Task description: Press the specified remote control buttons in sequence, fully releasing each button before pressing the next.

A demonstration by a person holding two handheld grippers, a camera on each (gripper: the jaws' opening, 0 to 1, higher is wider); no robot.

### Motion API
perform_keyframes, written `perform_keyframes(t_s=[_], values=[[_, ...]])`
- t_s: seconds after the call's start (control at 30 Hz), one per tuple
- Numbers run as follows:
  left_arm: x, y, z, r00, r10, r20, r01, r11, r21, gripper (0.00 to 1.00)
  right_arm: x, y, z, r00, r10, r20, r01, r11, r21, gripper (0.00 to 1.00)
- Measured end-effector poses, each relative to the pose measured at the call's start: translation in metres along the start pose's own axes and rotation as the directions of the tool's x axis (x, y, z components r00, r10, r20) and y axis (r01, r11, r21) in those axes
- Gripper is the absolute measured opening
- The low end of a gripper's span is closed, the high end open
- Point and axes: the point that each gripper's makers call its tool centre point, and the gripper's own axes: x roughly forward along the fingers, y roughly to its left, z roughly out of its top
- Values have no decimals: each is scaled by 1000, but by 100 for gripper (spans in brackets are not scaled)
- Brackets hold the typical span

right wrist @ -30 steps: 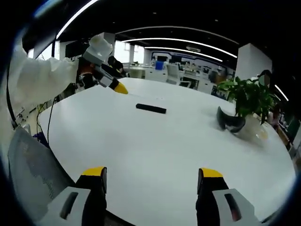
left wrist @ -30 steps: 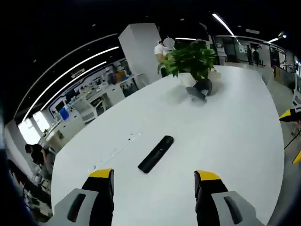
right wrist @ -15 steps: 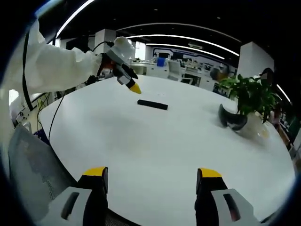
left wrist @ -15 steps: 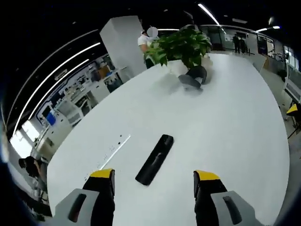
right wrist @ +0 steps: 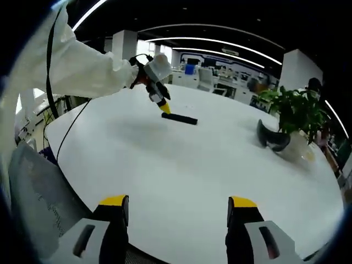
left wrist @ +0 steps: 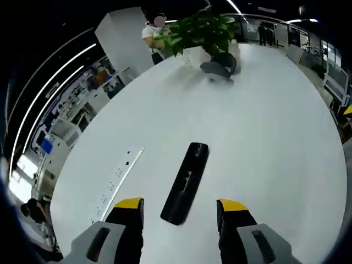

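Note:
A long black remote control (left wrist: pixel 186 182) lies flat on the white table (left wrist: pixel 264 137). In the left gripper view my left gripper (left wrist: pixel 180 208) is open, and the remote's near end sits between its yellow-tipped jaws. From the right gripper view the same remote (right wrist: pixel 179 119) is far across the table, with the left gripper (right wrist: pixel 162 104) held by a white-sleeved arm (right wrist: pixel 82 69) angled down at its left end. My right gripper (right wrist: pixel 176 202) is open and holds nothing, low over the near part of the table.
A potted green plant (right wrist: pixel 294 113) and a dark curved headset (right wrist: pixel 270 139) stand at the far right of the table; they show as the plant (left wrist: pixel 201 33) and headset (left wrist: pixel 217 69) in the left gripper view. A flush socket strip (left wrist: pixel 118 181) lies left of the remote. A mesh chair (right wrist: pixel 38 203) is at the near left.
The left gripper has moved forward and down to the remote, whose near end now lies between its jaws. The right gripper has stayed in place.

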Motion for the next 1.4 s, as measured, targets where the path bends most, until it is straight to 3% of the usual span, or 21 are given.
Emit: perform_keyframes(t_s=[0.17,0.47,0.63,0.77,0.93,0.97,1.1,1.4], values=[[17,3,-12,997,-39,-63,41,999,16,54,0,0,1,1000,1,4,-1,1000,7,71],[32,10,-19,987,-97,-131,106,992,62,52,1,2,-3,1000,0,-18,-1,1000,-15,71],[40,9,-28,969,-154,-192,173,981,87,50,2,1,-5,1000,-4,-30,4,1000,-19,71],[42,9,-26,960,-201,-194,213,976,44,48,3,1,-6,999,-2,-37,2,1000,-19,70],[41,-3,-31,925,-333,-181,317,942,-111,38,3,1,-6,999,-3,-39,2,1000,-18,70],[41,3,-32,933,-310,-184,301,951,-72,38,3,1,-6,999,-2,-39,2,1000,-19,70],[42,-1,-31,931,-311,-192,303,951,-67,38,3,2,-5,999,1,-36,-2,1000,-21,70],[40,-15,-27,911,-321,-258,335,942,10,25,2,1,-4,1000,-3,-26,3,1000,-16,70]])
